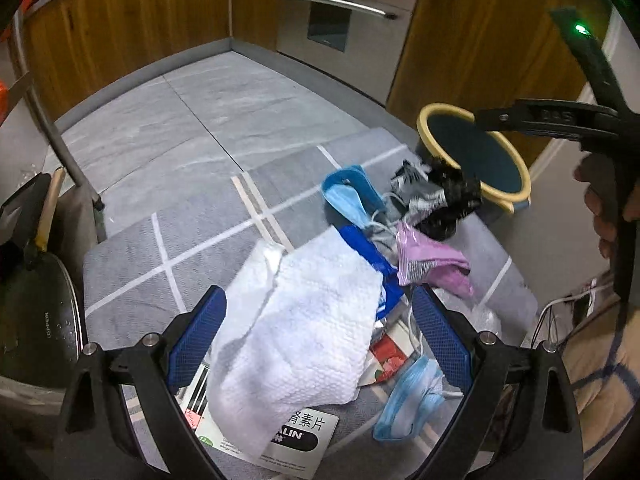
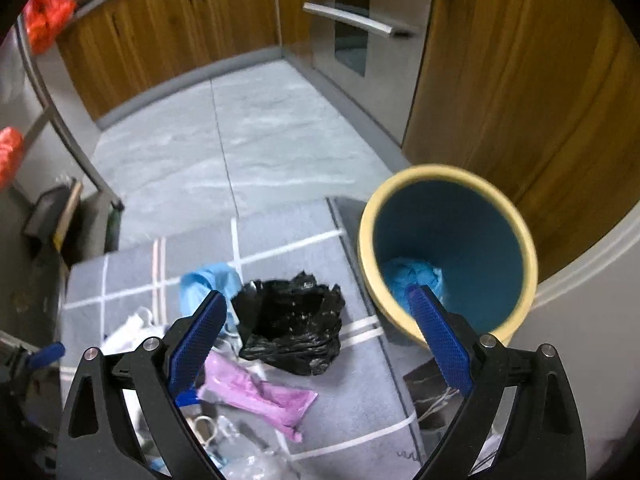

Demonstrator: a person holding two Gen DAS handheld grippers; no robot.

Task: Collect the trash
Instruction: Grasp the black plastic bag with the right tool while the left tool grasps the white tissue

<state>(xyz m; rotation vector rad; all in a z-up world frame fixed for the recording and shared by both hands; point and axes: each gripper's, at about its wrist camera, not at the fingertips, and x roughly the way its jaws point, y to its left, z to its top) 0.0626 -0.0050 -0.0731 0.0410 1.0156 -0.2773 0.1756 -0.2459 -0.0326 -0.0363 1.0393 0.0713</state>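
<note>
So far only a crumpled blue wad (image 2: 416,278) lies inside the yellow-rimmed teal bin (image 2: 448,176); beside it, white paper towel (image 1: 304,332), black plastic bag (image 2: 292,328) and pink wrapper (image 2: 256,394) remain, both the left gripper (image 1: 320,336) and the right gripper (image 2: 320,336) gaping empty.

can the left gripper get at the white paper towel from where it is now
Probably yes. The left gripper is open, and the white paper towel lies on top of the pile between its blue fingers, with nothing covering it. The box beneath could get pinched along with it.

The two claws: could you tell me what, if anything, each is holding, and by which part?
Nothing is held. The left claw stands open over the white paper towel; the right claw is open and empty above the mat.
</note>
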